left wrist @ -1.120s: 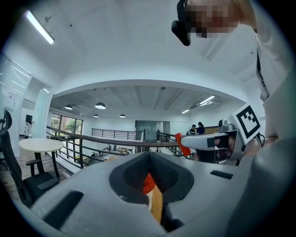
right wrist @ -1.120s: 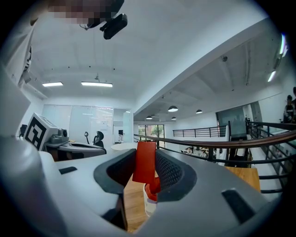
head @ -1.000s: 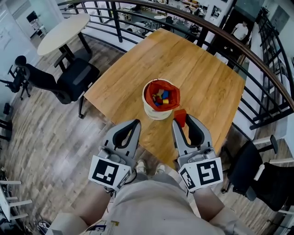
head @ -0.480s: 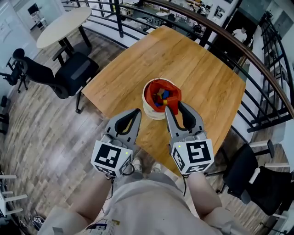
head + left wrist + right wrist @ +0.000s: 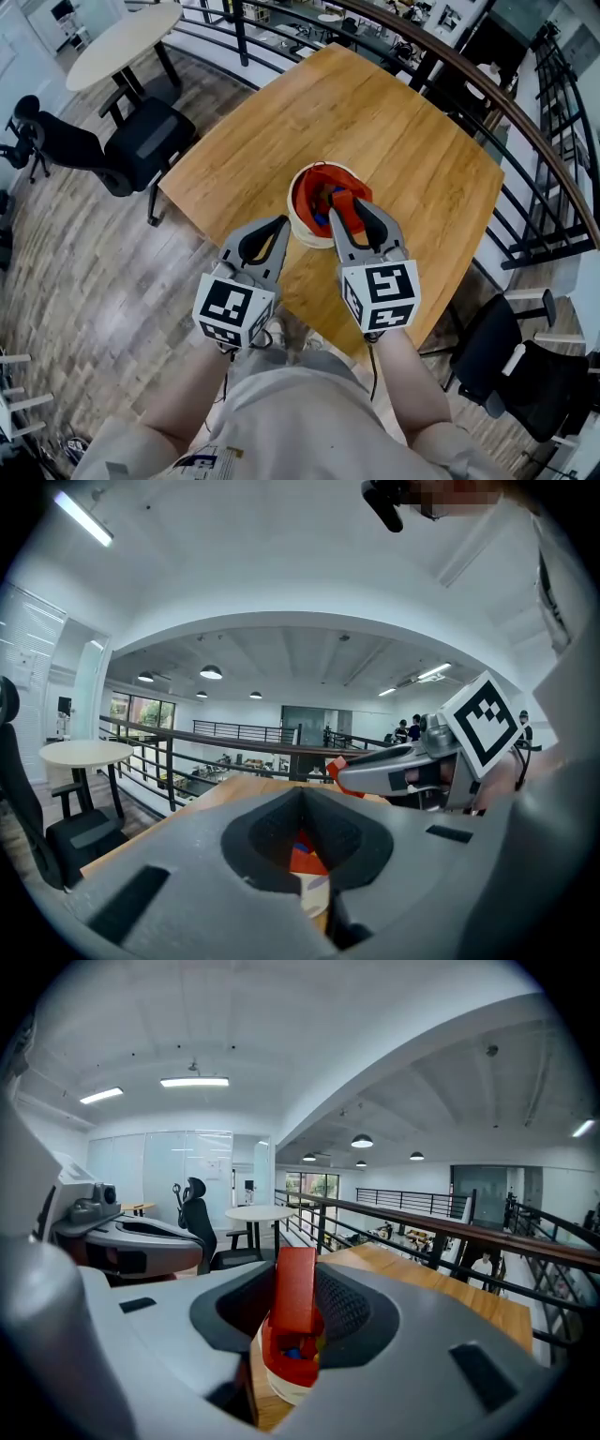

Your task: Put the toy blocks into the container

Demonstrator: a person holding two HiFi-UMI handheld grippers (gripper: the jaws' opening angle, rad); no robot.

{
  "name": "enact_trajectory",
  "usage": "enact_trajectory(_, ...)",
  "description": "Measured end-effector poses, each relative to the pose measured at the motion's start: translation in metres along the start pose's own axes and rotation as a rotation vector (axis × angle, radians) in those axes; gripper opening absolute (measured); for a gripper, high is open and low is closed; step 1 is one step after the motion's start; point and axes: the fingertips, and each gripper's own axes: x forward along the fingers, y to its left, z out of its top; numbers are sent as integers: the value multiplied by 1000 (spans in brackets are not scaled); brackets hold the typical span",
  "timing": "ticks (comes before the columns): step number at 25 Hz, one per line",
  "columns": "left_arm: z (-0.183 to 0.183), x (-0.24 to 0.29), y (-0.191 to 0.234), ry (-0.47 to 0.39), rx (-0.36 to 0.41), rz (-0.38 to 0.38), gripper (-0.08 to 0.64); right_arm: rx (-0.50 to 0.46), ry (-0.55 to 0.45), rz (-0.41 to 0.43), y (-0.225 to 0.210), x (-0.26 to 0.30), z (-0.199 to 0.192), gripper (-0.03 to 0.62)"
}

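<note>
A white container (image 5: 302, 220) with a red lining stands on the wooden table (image 5: 394, 141), with several coloured blocks inside. My right gripper (image 5: 350, 202) is shut on a red block (image 5: 351, 199) and holds it upright over the container's near right rim. In the right gripper view the red block (image 5: 296, 1288) stands between the pads, with the container (image 5: 291, 1372) right below it. My left gripper (image 5: 279, 225) hovers shut and empty just left of the container, near the table's front edge. Through its jaws in the left gripper view I see the container (image 5: 306, 862).
The table's near corner lies under both grippers. A dark railing (image 5: 525, 112) runs behind and to the right. Black office chairs (image 5: 122, 150) and a round white table (image 5: 117, 42) stand on the floor to the left, and another chair (image 5: 525, 366) at the right.
My right gripper has carried the red block forward and left, from the table's near edge to above the container's rim. The left gripper has moved slightly forward.
</note>
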Motion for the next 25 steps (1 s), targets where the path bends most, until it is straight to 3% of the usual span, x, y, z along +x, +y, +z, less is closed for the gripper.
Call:
enact_trajectory(19,-41,36,30,86,-52,-24,12,-1,253,54,-7,81,-72,137)
enact_trajectory(25,-50,37,37,101,-80,-26,12,-20,342,108,0,94,-93,137)
